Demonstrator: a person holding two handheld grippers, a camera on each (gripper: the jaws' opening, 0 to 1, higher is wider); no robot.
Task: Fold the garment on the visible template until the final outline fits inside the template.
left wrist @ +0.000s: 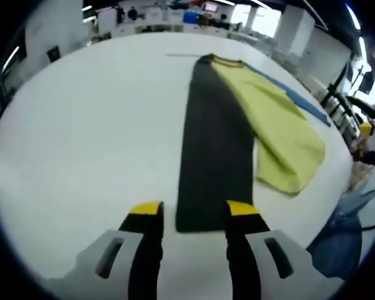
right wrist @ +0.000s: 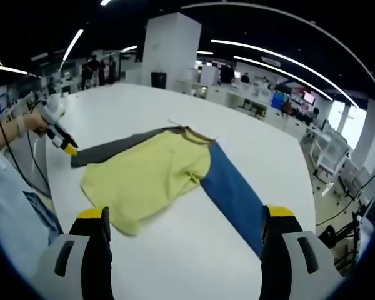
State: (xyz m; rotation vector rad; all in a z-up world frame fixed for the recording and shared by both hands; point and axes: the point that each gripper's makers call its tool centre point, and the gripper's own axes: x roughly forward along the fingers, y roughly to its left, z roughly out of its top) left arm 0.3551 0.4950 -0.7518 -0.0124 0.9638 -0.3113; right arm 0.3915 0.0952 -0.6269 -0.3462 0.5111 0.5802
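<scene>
**Fold barely begun: garment body bunched at centre, 2 panels still spread**

I read the scene from both gripper views. The garment lay on the white table, and it showed 3 colours: a yellow-green body, a dark grey panel and a blue panel. In the left gripper view the grey panel ran from 6 o'clock, just ahead of my jaws, up to the collar at 12 o'clock, with the yellow-green body lying partly over its right edge and a strip of blue showing beyond it at 2 o'clock. In the right gripper view the blue panel stretched toward 5 o'clock and the grey toward 9 o'clock.

The left gripper had its yellow-tipped jaws spread, holding nothing, straddling the near end of the grey panel; I could not tell whether the tips touched the cloth. I also saw it in the right gripper view at 9 o'clock, at that same grey end. The right gripper was spread wide too, empty, with the yellow-green hem near its left jaw and the blue end near its right jaw.

I could not make out a template outline in either view. My judgement: the body looked loosely folded or bunched inward, but the grey and blue panels were still fully extended, so most of the folding remained. Both long panels would need bringing in over the body before the outline could be compact.
</scene>
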